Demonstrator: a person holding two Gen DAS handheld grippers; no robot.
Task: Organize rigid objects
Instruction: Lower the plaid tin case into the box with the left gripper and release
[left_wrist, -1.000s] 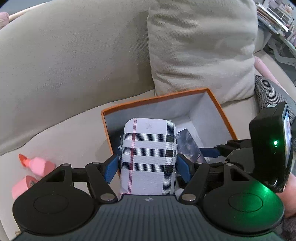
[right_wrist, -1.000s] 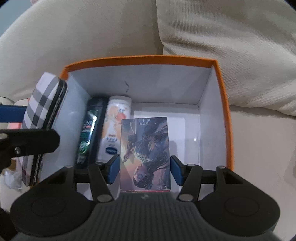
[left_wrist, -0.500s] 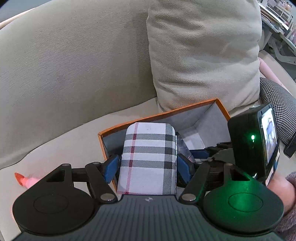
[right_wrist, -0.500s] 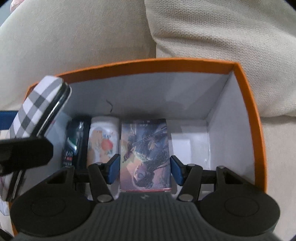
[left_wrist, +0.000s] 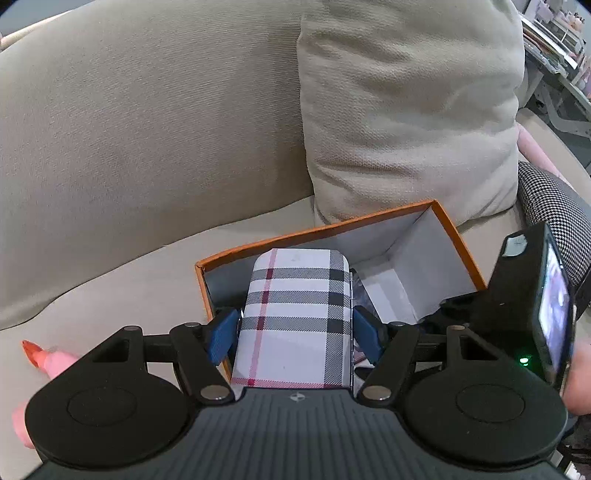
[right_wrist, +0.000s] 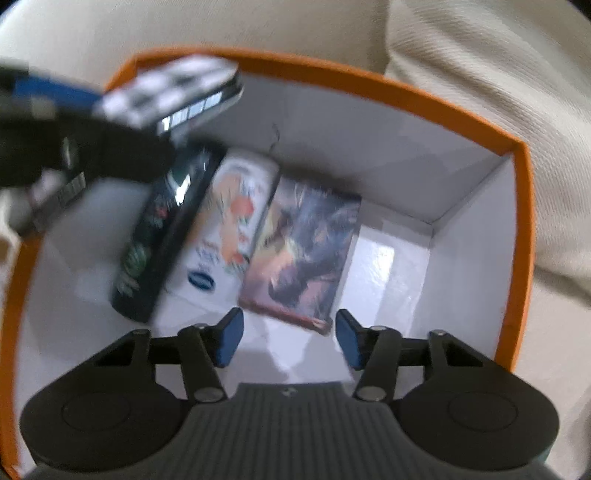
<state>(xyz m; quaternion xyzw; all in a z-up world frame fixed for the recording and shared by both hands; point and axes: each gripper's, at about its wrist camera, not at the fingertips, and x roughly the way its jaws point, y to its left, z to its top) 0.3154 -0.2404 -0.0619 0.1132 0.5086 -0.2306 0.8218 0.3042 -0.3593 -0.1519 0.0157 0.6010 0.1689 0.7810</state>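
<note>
My left gripper (left_wrist: 295, 334) is shut on a plaid-cased phone (left_wrist: 295, 314) and holds it over the near-left corner of the orange box (left_wrist: 332, 229); the phone also shows blurred in the right wrist view (right_wrist: 177, 92). My right gripper (right_wrist: 288, 338) is open and empty inside the orange box (right_wrist: 517, 221). The picture card box (right_wrist: 303, 254) lies on the box floor just ahead of its fingertips, beside a white tube (right_wrist: 229, 229) and a dark tube (right_wrist: 162, 236).
The box sits on a beige sofa seat (left_wrist: 129, 280) below a cushion (left_wrist: 406, 110). A pink bottle (left_wrist: 48, 360) lies on the seat at the left. A houndstooth cushion (left_wrist: 550, 210) is at the right.
My right gripper has opened and let go of the picture card box, which now lies on the box floor. My left gripper still holds the phone, little moved.
</note>
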